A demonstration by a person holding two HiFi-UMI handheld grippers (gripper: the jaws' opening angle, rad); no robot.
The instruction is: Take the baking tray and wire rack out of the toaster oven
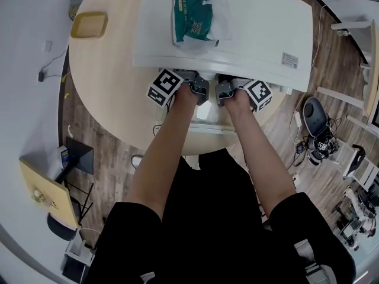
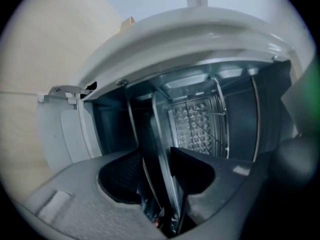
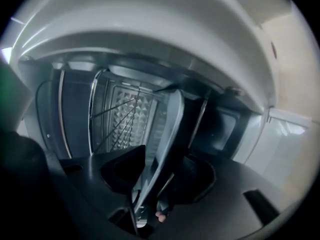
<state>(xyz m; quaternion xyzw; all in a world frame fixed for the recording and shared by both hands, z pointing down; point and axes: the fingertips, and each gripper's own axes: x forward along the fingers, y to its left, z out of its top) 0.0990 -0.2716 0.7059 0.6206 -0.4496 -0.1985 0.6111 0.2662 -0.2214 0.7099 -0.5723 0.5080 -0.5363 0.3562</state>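
Note:
The white toaster oven (image 1: 237,34) stands on a round wooden table (image 1: 112,87). Both grippers reach into its open front side by side. My left gripper (image 1: 198,83) (image 2: 160,184) is shut on the front rim of the metal baking tray (image 2: 159,134). My right gripper (image 1: 227,86) (image 3: 160,179) is likewise shut on that tray rim (image 3: 172,129). The gripper views are rolled, so the tray looks stood on edge. Thin wires of the rack (image 2: 200,119) (image 3: 117,116) show deeper inside, against an embossed metal surface. In the head view the oven's top hides the tray and rack.
A green bag (image 1: 192,10) lies on top of the oven. A yellow dish (image 1: 89,24) sits at the table's far left. The lowered white oven door (image 1: 201,129) juts out below my forearms. Chairs and equipment crowd the floor around the table.

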